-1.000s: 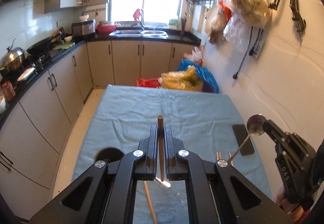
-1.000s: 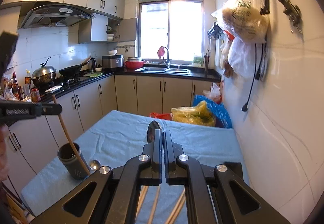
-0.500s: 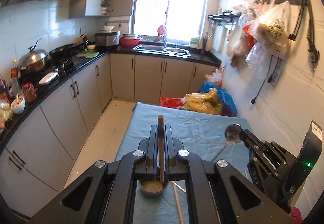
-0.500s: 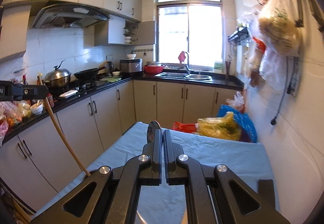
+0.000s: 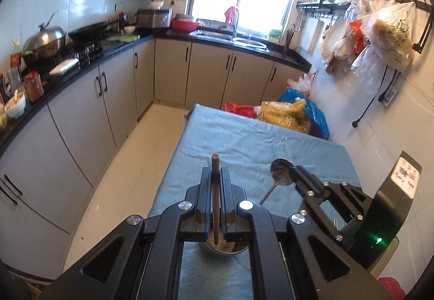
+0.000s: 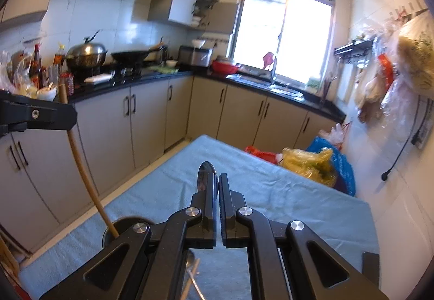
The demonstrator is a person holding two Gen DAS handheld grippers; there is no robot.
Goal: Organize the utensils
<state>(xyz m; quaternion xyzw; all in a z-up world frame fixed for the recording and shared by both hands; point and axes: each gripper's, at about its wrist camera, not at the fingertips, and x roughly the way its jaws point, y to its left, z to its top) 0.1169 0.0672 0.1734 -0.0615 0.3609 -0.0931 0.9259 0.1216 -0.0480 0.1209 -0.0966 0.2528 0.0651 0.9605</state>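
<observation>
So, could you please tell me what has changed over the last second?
The left gripper has carried its wooden chopstick sideways to above the dark holder cup, and the lower tip now dips into it. The right gripper has followed alongside. Both fingers stay shut, the right still on the metal spoon.

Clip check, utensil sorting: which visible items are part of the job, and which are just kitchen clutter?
Job items:
left gripper clamping a brown wooden chopstick
right gripper clamping a metal spoon
dark round utensil cup

Just lying about:
yellow plastic bag
blue plastic bag
black wok
lidded steel pot
</observation>
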